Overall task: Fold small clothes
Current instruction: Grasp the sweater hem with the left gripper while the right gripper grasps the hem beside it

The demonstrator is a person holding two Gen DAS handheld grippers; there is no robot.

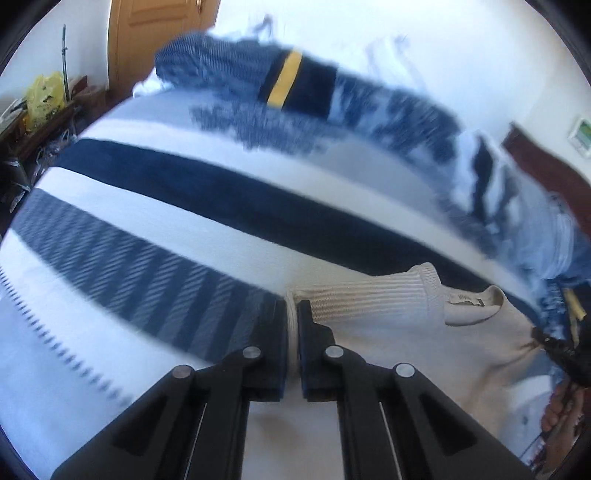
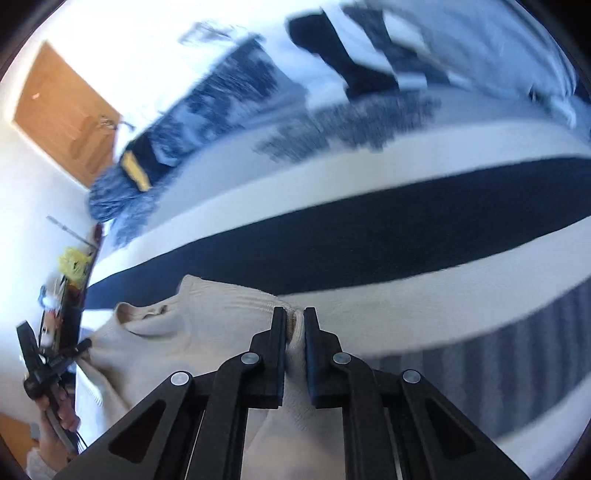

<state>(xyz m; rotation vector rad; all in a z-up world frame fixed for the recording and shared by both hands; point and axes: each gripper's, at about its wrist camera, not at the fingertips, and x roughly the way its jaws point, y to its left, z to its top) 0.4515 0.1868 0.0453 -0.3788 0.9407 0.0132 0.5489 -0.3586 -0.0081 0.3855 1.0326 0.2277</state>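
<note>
A small cream knitted sweater (image 1: pixel 424 321) is held up over a blue and white striped blanket (image 1: pixel 184 192). My left gripper (image 1: pixel 292 306) is shut on the ribbed edge at one shoulder, left of the neck opening (image 1: pixel 469 301). My right gripper (image 2: pixel 294 314) is shut on the sweater (image 2: pixel 207 325) at the other shoulder, right of the collar (image 2: pixel 147 317). The right gripper shows at the far right of the left wrist view (image 1: pixel 557 347), and the left gripper shows at the far left of the right wrist view (image 2: pixel 40 365). Both views are motion-blurred.
The blanket (image 2: pixel 369 240) covers a bed. A dark blue patterned cloth with a yellow band (image 1: pixel 284 79) lies at the back. A wooden door (image 1: pixel 155 33) and a yellow bag (image 1: pixel 44 96) on a cluttered shelf stand to the left.
</note>
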